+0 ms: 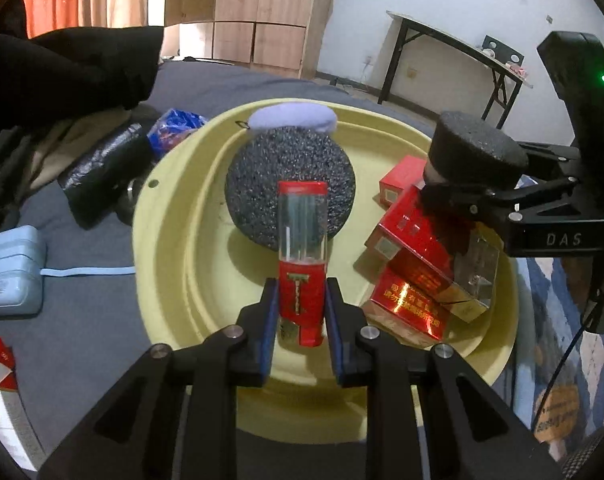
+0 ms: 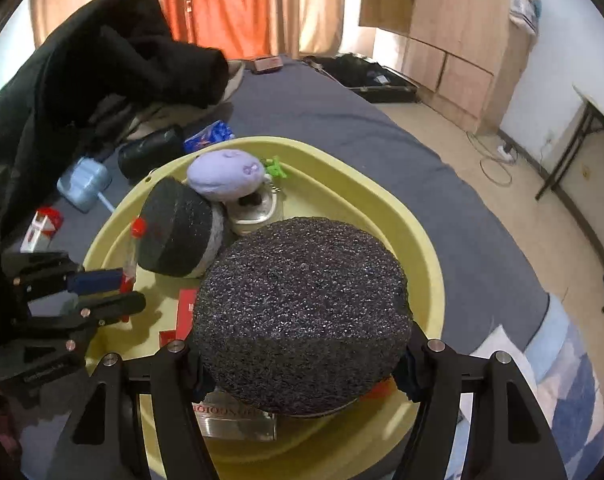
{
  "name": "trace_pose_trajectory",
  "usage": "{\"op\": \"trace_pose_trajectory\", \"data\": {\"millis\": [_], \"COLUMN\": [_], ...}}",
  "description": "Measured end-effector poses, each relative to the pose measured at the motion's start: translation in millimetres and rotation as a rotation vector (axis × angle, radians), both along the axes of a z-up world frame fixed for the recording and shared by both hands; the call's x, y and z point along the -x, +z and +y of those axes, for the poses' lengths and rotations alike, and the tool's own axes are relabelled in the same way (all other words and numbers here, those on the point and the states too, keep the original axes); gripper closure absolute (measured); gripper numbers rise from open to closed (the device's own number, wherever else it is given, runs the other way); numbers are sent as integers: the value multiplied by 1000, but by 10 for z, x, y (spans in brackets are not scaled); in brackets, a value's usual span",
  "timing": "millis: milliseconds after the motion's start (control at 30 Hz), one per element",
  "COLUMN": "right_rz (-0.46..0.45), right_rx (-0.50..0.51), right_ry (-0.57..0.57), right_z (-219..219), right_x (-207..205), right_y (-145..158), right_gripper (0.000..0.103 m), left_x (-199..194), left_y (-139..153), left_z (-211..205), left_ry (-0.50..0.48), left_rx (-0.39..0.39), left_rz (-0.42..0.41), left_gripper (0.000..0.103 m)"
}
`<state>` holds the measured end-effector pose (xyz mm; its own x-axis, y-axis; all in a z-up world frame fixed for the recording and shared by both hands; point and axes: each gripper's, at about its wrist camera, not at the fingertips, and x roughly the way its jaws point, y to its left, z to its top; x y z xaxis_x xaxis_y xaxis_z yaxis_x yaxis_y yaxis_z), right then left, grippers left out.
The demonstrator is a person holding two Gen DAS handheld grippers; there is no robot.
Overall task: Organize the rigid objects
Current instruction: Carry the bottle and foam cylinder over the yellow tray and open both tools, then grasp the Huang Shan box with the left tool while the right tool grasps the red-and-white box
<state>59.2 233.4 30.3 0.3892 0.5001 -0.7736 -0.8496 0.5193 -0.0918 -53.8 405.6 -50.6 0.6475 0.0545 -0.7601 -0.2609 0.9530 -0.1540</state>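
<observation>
Two grips: your left gripper (image 1: pixel 301 304) clenches the red tube (image 1: pixel 302 264), your right gripper (image 2: pixel 302 364) grasps the black foam disc (image 2: pixel 302 316), above the yellow tray (image 1: pixel 166 240).

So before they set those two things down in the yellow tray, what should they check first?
1. Left gripper jaws clamped on the red tube: ok.
2. Right gripper has the dark puck between its jaws: ok, though how firmly cannot be told.
3. Both loads are over the tray: ok.
4. Bare tray floor below the tube: ok.
5. Spot below the puck free: not ok, red boxes lie under it.
6. The two grippers apart from each other: ok.
</observation>
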Motion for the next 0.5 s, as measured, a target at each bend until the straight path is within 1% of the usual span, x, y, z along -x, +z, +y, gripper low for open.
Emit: {"op": "trace_pose_trajectory", "data": {"millis": [67, 100, 133, 167, 233, 267, 300, 333, 367, 400, 433, 467, 500], "right_rz": [-4, -8, -14, -11, -21, -25, -22, -18, -25, -35, -45, -50, -64], "right_rx": [0, 2, 3, -10, -59, -73, -95, -113, -127, -137, -160, -178, -210], "right_ry": [-5, -13, -24, -35, -55, -65, -81, -91, -105, -120, -143, -166, -220], "right_z": [68, 71, 80, 79, -2, -70, -135, -229, -350, -473, -685, -883, -1225], "right_x": [28, 36, 45, 47, 85, 106, 111, 116, 118, 125, 132, 148, 173], "right_y": [-73, -70, -66, -49, 45, 97, 178, 272, 396, 491, 625, 725, 859], "right_gripper": [34, 28, 15, 11, 6, 3, 0, 0, 0, 0, 0, 0, 0], "left_x": [-11, -10, 2, 18, 91, 138, 186, 226, 244, 237, 201, 139, 45], "left_y": [-20, -17, -12, -6, 88, 154, 236, 331, 410, 504, 585, 651, 729], "left_z": [-19, -27, -26, -14, -14, -11, -6, -2, -10, -35, -76, -134, -243], "left_ry": [4, 7, 15, 23, 35, 42, 58, 74, 78, 74, 56, 22, -35], "left_rx": [-9, -10, -2, -1, 7, 4, -4, -7, -7, -7, -1, 5, 14], "left_rz": [2, 3, -5, -12, -58, -89, -122, -153, -172, -191, -199, -194, -180], "left_gripper": [79, 78, 73, 67, 33, 26, 15, 8, 5, 0, 0, 0, 0]}}
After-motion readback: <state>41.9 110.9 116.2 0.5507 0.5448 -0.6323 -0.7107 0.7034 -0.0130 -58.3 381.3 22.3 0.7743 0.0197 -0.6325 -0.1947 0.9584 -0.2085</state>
